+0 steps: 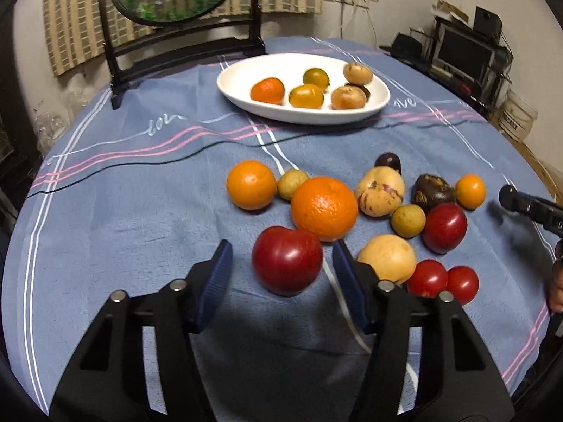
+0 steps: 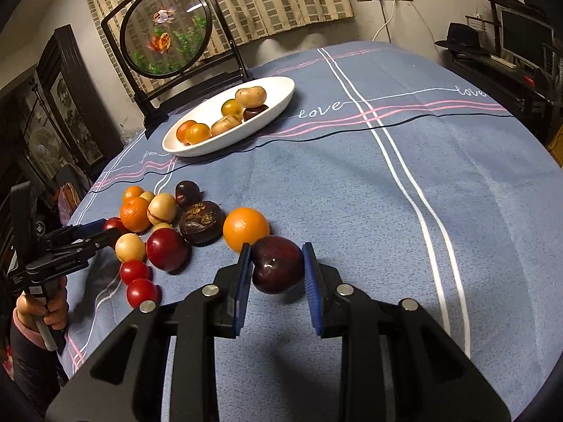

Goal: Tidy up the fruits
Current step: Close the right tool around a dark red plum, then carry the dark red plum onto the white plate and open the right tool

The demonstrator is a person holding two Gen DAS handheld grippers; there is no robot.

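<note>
A round tabletop (image 1: 140,218) covered in a blue cloth with pink and white stripes carries loose fruit and a dish.

Near the far left edge stands a black frame (image 2: 165,31) holding a round glass panel painted with goldfish. Just right of it sits a white oval dish (image 1: 302,114), which holds six small fruits: orange, yellow-green, tan and one dark.

In the left wrist view, the left gripper (image 1: 281,256) sits low over the near part of the tabletop. Its blue pads stand apart on either side of a red plum (image 1: 286,260), with a gap at each side, so it is not yet grasping it. A big orange (image 1: 323,207) touches the plum's far side.

Right of that lies the loose pile: a smaller orange (image 1: 251,184), tan and green round fruits, a dark wrinkled fruit (image 1: 432,190), another red plum (image 1: 445,227) and two cherry tomatoes (image 1: 443,279), all close together or touching.

In the right wrist view, the right gripper (image 2: 278,263) is clenched on a dark plum (image 2: 278,267), both pads pressing its sides, just right of the pile and near the tabletop's middle. A hand (image 2: 45,309) holds the other gripper's handle at the left edge.
</note>
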